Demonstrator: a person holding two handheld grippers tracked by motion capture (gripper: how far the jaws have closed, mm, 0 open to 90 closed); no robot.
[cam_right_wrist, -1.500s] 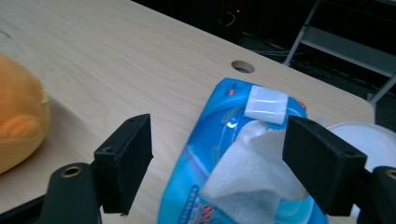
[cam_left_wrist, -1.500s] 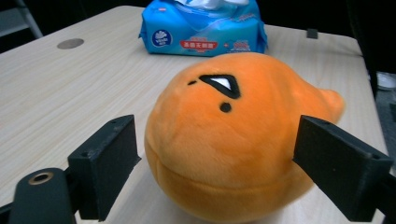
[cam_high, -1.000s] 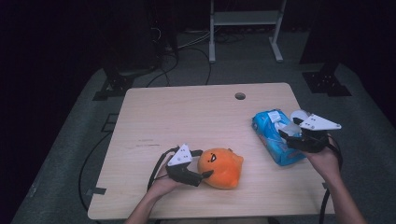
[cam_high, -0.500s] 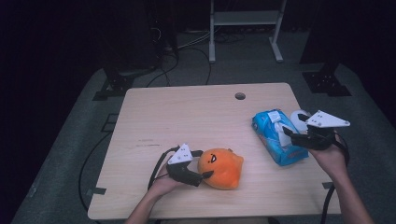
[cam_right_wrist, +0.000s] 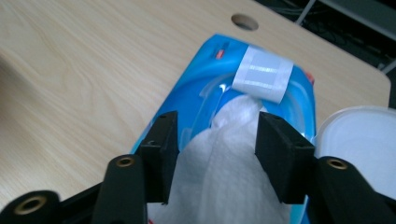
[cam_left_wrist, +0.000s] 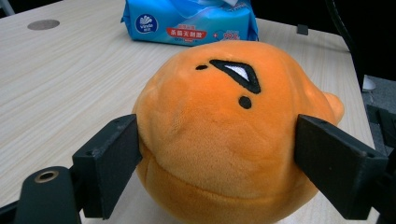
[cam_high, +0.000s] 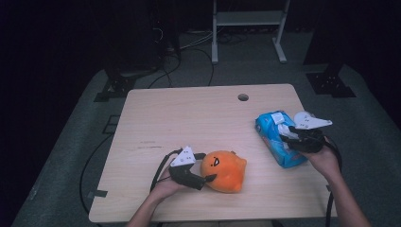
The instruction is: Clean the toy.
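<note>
1. The left tool (cam_high: 204, 178) sits at the near left of the table (cam_high: 189, 118), its jaws around the orange plush toy (cam_high: 224, 170). They have just been opening; in the left gripper view the pads (cam_left_wrist: 112, 163) touch the plush's sides without denting them, so the hold looks like it is being let go.
2. The plush rests on the table, well apart from the blue wipes pack (cam_high: 276, 139) at the right.
3. The right tool (cam_high: 288, 137) hovers over the pack's open flap. Its jaws have just been closing and stand either side of the white wipe (cam_right_wrist: 229, 186), apparently to pull it out.
4. The plush is round, soft and fuzzy, with a stitched black-and-white eye; the pack is glossy, crinkled film with a white sticker tab (cam_right_wrist: 263, 73); the wipe looks fibrous and limp; the table is pale wood grain.
</note>
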